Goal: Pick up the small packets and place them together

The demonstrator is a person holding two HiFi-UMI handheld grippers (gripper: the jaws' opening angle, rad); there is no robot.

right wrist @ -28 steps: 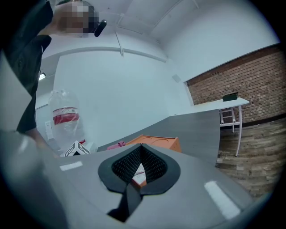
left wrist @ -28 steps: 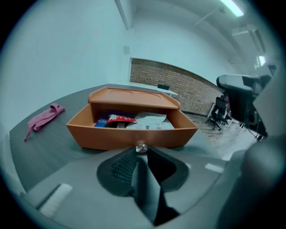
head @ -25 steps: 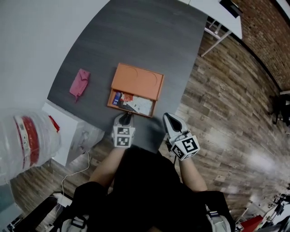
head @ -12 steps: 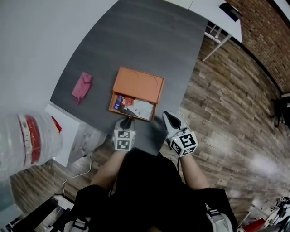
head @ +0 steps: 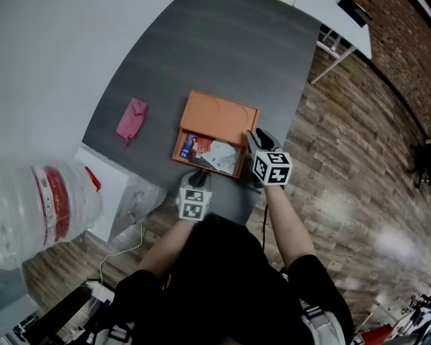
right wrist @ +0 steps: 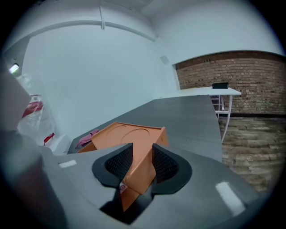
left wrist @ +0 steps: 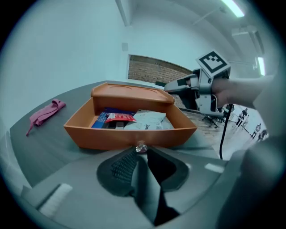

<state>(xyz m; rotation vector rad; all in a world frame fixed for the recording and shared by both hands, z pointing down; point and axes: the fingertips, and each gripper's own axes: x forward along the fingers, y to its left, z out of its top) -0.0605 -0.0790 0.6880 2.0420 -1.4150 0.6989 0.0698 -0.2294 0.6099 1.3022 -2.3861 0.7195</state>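
An orange box sits on the dark table with its drawer pulled out toward me. Inside lie small packets: a red one, a blue one and white ones. My left gripper is at the drawer front, shut on the drawer's small knob. My right gripper is at the box's right side. Its jaws have just been opening, and the box's orange corner edge stands between the pads of the right gripper.
A pink cloth lies on the table left of the box. The table's near edge runs just below my grippers. A white cabinet and a large water bottle stand at the lower left. A white table stands over the wooden floor at the far right.
My right gripper has moved from the table's near edge forward to the box's right side. The left gripper has stayed at the drawer front.
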